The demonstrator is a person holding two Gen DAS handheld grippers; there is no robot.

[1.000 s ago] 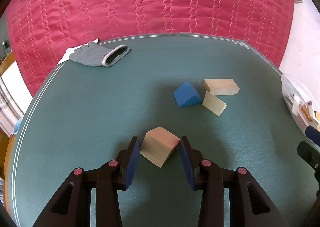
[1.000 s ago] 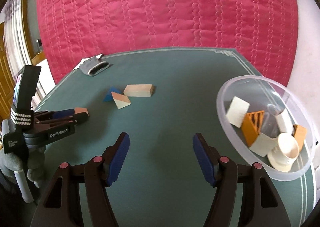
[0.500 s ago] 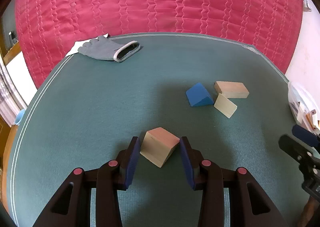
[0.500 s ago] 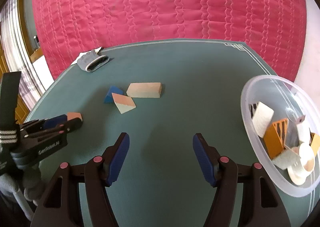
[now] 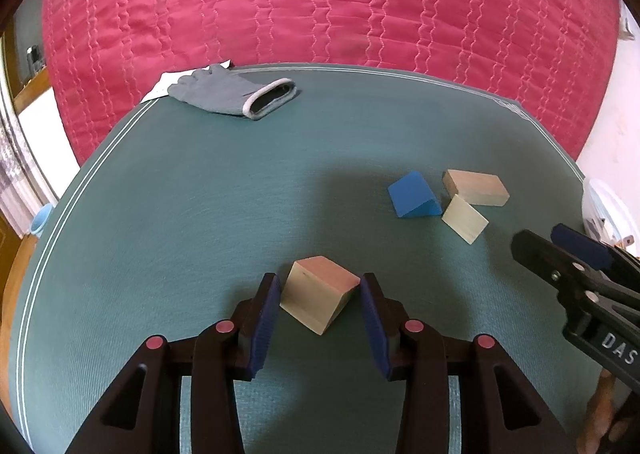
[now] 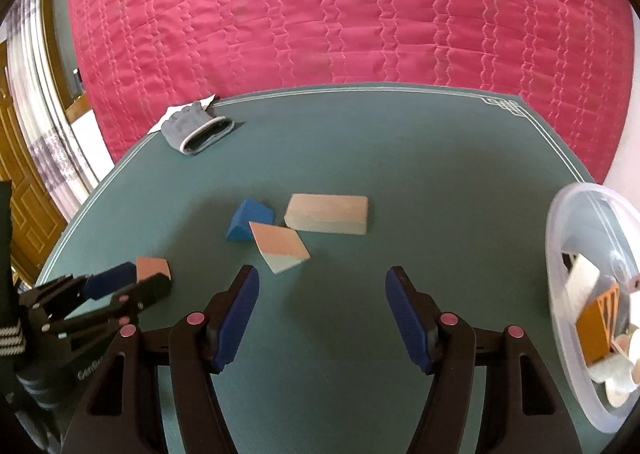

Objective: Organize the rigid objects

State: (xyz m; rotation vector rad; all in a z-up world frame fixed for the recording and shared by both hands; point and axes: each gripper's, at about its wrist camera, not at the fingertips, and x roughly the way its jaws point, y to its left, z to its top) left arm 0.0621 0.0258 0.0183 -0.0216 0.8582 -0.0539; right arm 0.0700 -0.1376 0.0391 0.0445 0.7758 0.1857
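Note:
A wooden cube (image 5: 320, 294) rests on the green table between the pads of my left gripper (image 5: 320, 280). Its jaws are opening and thin gaps show on both sides of the cube. The right wrist view shows the same cube (image 6: 150, 268) at the left gripper (image 6: 120, 282). Farther on lie a blue wedge (image 5: 412, 195), a long wooden block (image 5: 476, 187) and a pale wedge (image 5: 464, 219), close together. My right gripper (image 6: 322, 272) hangs open and empty just short of the pale wedge (image 6: 280, 246).
A clear plastic bowl (image 6: 554, 238) holding several blocks stands at the table's right edge. A grey glove (image 5: 236, 95) lies on a paper at the far left corner. A red quilt hangs behind the table (image 5: 200, 213).
My right gripper has moved left toward the three blocks, and the bowl has slid to the right edge of its view. The left gripper has rolled a little around the cube.

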